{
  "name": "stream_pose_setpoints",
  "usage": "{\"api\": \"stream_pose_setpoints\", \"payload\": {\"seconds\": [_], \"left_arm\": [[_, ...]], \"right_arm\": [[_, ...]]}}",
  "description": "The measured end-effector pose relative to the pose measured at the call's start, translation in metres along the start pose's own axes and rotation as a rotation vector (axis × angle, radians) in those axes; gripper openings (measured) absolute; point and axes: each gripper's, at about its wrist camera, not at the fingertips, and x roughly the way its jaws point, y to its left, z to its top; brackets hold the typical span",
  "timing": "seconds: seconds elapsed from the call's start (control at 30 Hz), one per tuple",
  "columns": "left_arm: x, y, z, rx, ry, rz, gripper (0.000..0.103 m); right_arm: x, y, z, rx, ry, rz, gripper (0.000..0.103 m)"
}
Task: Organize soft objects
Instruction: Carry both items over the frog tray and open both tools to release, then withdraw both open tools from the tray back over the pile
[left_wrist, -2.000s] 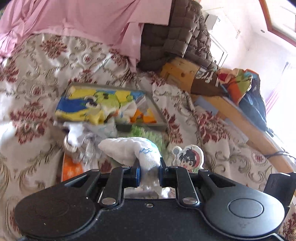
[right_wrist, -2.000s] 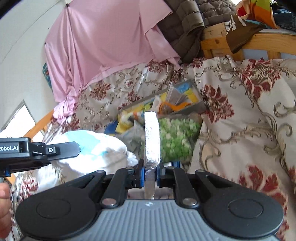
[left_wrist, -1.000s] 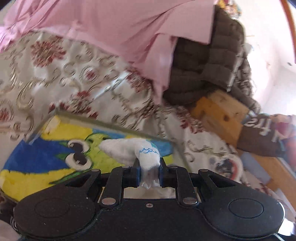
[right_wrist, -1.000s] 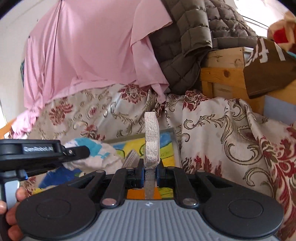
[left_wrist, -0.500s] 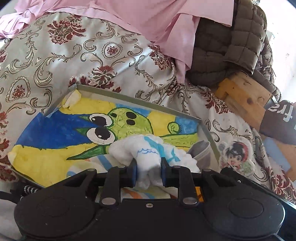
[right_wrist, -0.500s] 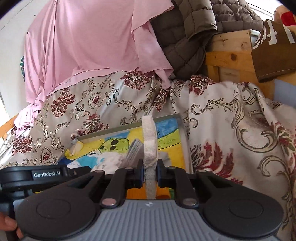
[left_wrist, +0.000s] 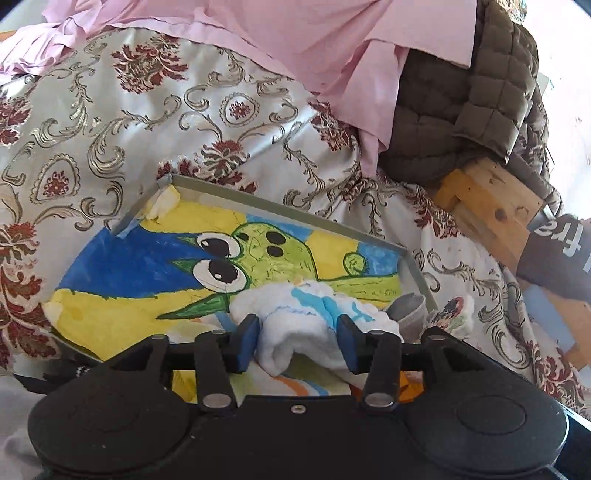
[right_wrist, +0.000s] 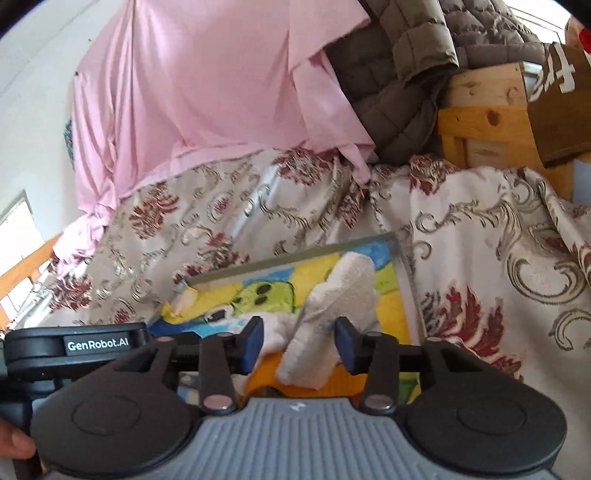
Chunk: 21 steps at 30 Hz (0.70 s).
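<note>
Two spread fingers of the left gripper (left_wrist: 297, 341) flanked a bunched white-and-blue sock (left_wrist: 314, 314) lying crosswise in the painted tray (left_wrist: 417, 273). From the right wrist, the right gripper (right_wrist: 297, 345) stood open around a white sock (right_wrist: 334, 310) slanting up-right over that tray (right_wrist: 404, 280).

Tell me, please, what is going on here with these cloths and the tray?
A person holds a gripping tool in each hand over a shallow grey tray lined with a green cartoon drawing, lying on a floral bedspread. The left tool is open around a white cloth with blue markings. The right tool is open around a plain white terry cloth. Both cloths lie in the tray.
</note>
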Motion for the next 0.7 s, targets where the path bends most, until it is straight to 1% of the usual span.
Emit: {"api": "stream_pose_setpoints", "payload": {"seconds": [0.1,0.23,0.3,0.43,0.47,0.53,0.7], "left_arm": [[-0.007,0.001,0.002,-0.002,-0.018,0.001,0.057],[-0.017,0.002,0.004,-0.010,-0.033,0.008,0.063],[-0.022,0.004,0.004,-0.010,-0.041,0.015,0.067],[-0.030,0.009,0.005,-0.012,-0.052,0.030,0.069],[-0.032,0.011,0.005,-0.010,-0.055,0.035,0.070],[-0.034,0.013,0.006,-0.001,-0.063,0.043,0.071],[-0.042,0.018,0.006,-0.009,-0.076,0.055,0.074]], "right_arm": [[-0.004,0.002,0.003,0.000,-0.024,0.024,0.054],[-0.004,0.002,0.003,0.014,-0.029,0.058,0.062],[0.000,0.001,0.000,0.029,-0.026,0.072,0.063],[0.012,-0.002,-0.004,0.078,-0.007,0.129,0.066],[0.014,-0.001,-0.005,0.083,-0.002,0.139,0.069],[0.017,-0.002,-0.005,0.105,0.002,0.165,0.070],[0.012,-0.001,-0.001,0.107,0.005,0.156,0.075]]}}
